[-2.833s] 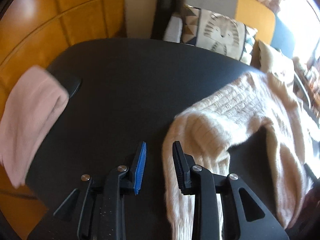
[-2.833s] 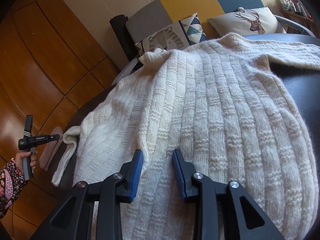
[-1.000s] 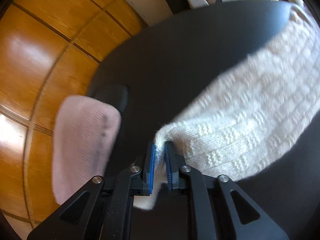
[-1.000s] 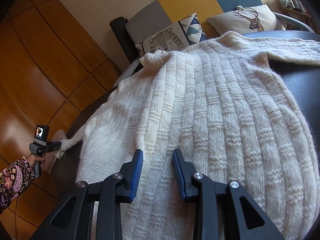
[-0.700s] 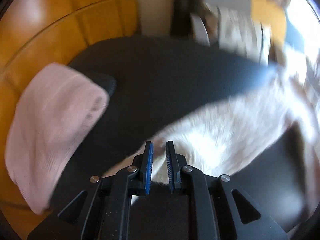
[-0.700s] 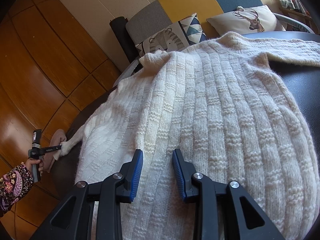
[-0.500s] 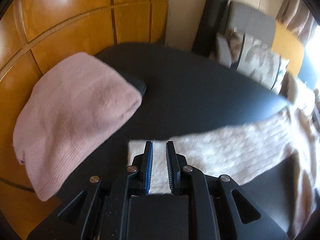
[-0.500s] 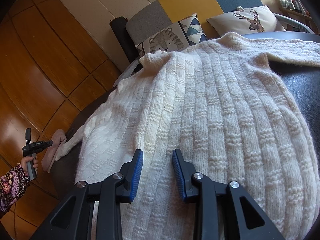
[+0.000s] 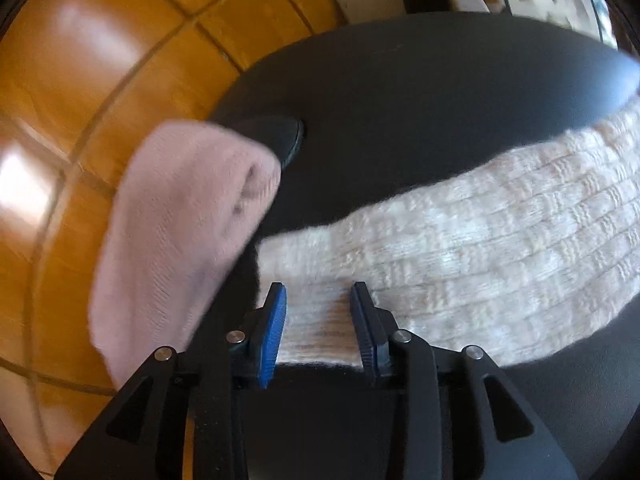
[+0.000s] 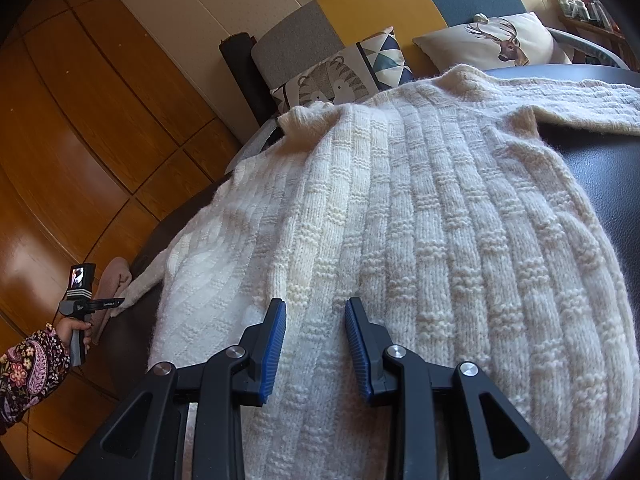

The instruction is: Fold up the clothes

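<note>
Now the left claw (image 9: pixel 318 328) is opening, the cream sweater (image 10: pixel 420 220) sleeve cuff (image 9: pixel 316 320) lying loose between its jaws, stretching toward two o'clock. Meanwhile the right claw (image 10: pixel 316 344) hovers half-wide over the sweater's body, gripping nothing.

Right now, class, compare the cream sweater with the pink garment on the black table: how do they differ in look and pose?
The cream sweater is chunky, ribbed and spread flat across the black table; the pink garment is fine-knit, folded, and hangs over the table's edge. The sweater is much larger. Its sleeve cuff lies between the opening left tongs; the pink garment is untouched. Both are knitwear.
</note>
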